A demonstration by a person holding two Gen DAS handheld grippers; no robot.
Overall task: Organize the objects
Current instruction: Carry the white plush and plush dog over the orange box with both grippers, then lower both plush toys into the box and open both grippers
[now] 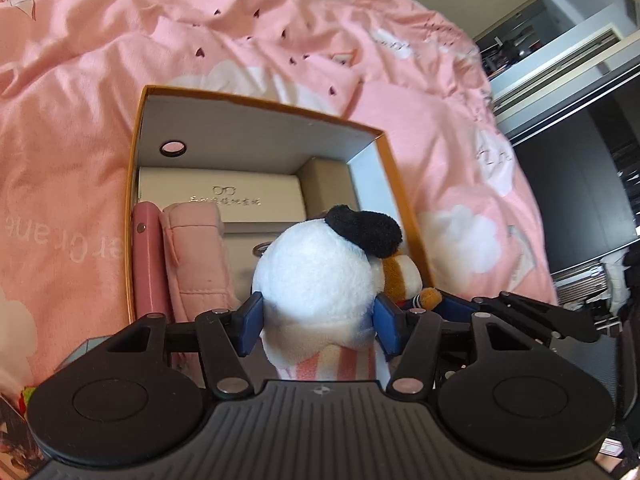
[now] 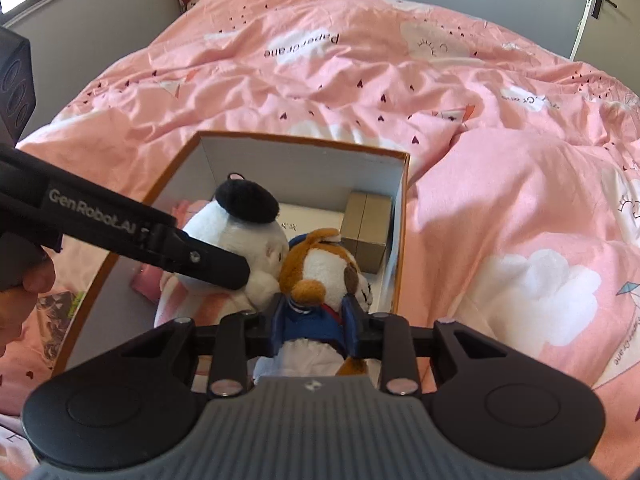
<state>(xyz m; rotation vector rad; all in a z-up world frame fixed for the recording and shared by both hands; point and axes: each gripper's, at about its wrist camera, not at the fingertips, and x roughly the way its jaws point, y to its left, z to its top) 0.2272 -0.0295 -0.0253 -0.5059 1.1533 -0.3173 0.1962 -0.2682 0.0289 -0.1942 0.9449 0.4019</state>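
My left gripper (image 1: 318, 322) is shut on a white plush with a black beret (image 1: 316, 276), holding it over the orange-rimmed box (image 1: 134, 184). In the right wrist view that white plush (image 2: 240, 236) hangs inside the box (image 2: 304, 140), with the left gripper's black finger (image 2: 212, 264) across it. My right gripper (image 2: 316, 322) is shut on a brown and white plush dog in blue clothes (image 2: 324, 268), pressed against the white plush. The dog (image 1: 404, 276) peeks out behind the white plush in the left wrist view.
Inside the box lie a white glasses case (image 1: 224, 196), a pink pouch (image 1: 196, 256), a pink slim case (image 1: 148, 264) and a tan carton (image 2: 366, 232). The box sits on a pink duvet (image 2: 500, 200). A hand (image 2: 20, 304) holds the left gripper.
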